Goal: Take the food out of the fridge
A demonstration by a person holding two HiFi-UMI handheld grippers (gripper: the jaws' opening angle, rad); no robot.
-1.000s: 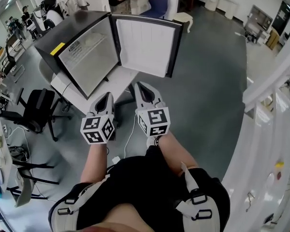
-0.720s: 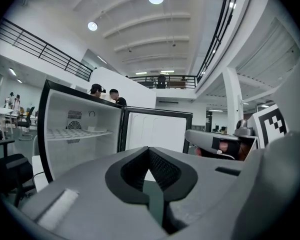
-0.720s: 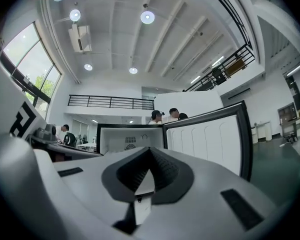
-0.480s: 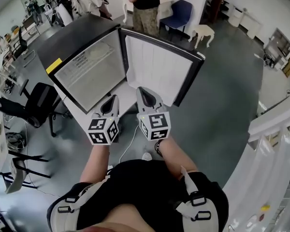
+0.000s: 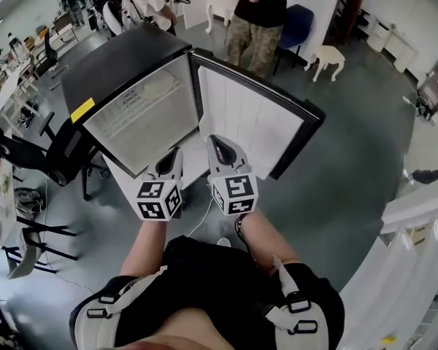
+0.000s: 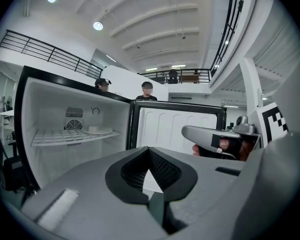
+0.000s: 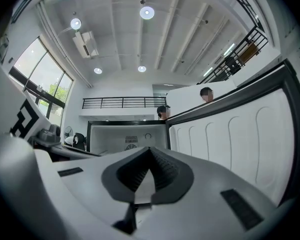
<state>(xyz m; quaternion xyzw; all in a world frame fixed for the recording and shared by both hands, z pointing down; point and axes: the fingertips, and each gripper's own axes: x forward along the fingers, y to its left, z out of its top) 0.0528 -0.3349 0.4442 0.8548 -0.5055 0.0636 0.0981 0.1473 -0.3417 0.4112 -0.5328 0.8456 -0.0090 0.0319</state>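
Grey floor runs through a big open hall with a railed gallery overhead, and a black fridge (image 5: 120, 53) stands on a white desk (image 5: 124, 175) with its door (image 5: 250, 122) swung wide to the right. Inside it is white, with a round vent (image 6: 74, 125) in the back wall and one wire shelf (image 6: 60, 137). The food (image 6: 99, 130), something pale, flat and round, sits on that shelf towards the right. From where I stand I can't tell what it is.

The person faces the opening, one tool in each hand, side by side and pointed at the fridge, just short of it. The left gripper (image 5: 169, 157) has its jaws together with nothing between them, and so does the right gripper (image 5: 219, 146). Another person (image 5: 266, 9) stands behind the door, and a black office chair (image 5: 25, 159) is off to the left.
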